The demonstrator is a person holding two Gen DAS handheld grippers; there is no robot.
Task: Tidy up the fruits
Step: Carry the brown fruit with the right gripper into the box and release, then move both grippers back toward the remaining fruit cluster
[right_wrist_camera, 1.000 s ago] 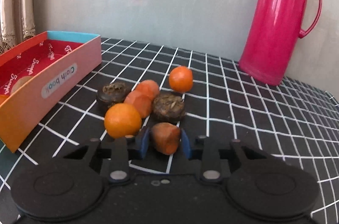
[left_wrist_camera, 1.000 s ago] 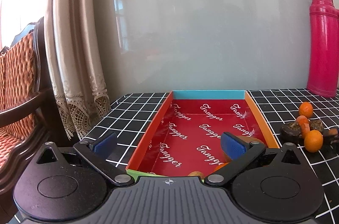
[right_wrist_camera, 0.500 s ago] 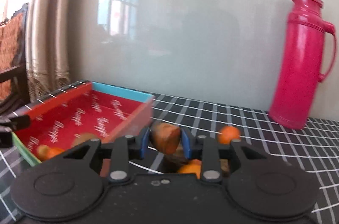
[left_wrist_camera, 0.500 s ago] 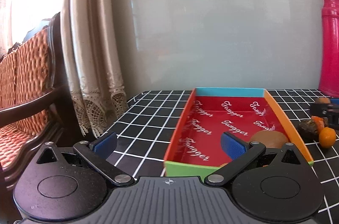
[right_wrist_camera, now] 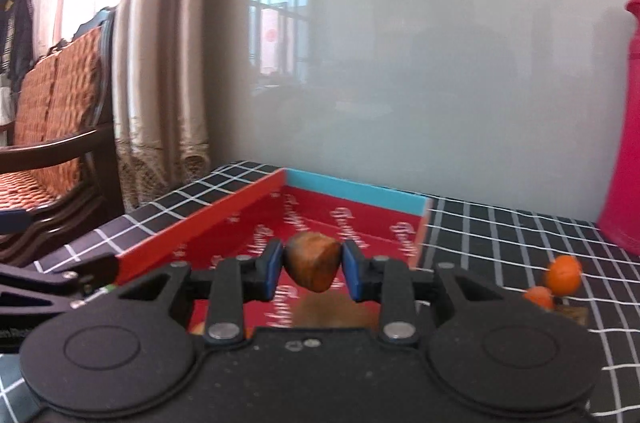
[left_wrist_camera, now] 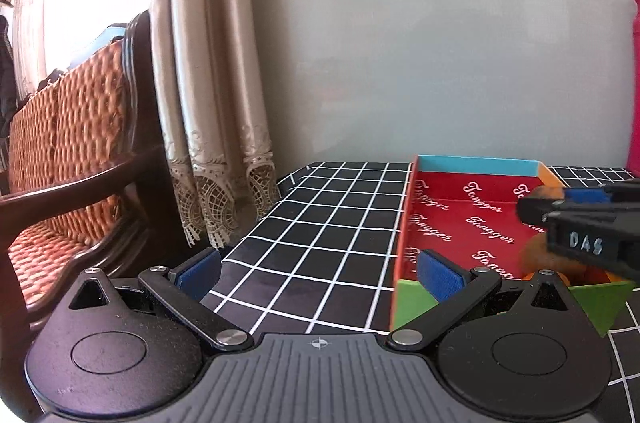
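My right gripper (right_wrist_camera: 313,269) is shut on a brown-orange fruit (right_wrist_camera: 313,265) and holds it above the red cardboard box (right_wrist_camera: 224,219). A brown kiwi-like fruit (right_wrist_camera: 332,311) lies in the box just below it. In the left wrist view the box (left_wrist_camera: 476,207) is at the right, with the right gripper (left_wrist_camera: 576,219) reaching over it and the brown fruit (left_wrist_camera: 536,255) below. My left gripper (left_wrist_camera: 318,273) is open and empty over the checked tablecloth, left of the box's near corner.
A pink thermos (right_wrist_camera: 624,127) stands at the far right by the wall. Two small oranges (right_wrist_camera: 560,277) lie on the cloth right of the box. A wooden chair (left_wrist_camera: 68,159) and curtain (left_wrist_camera: 208,75) are off the table's left edge.
My right gripper has carried the brown-orange fruit from the pile on the cloth leftward over the box. My left gripper has moved left, off the box.
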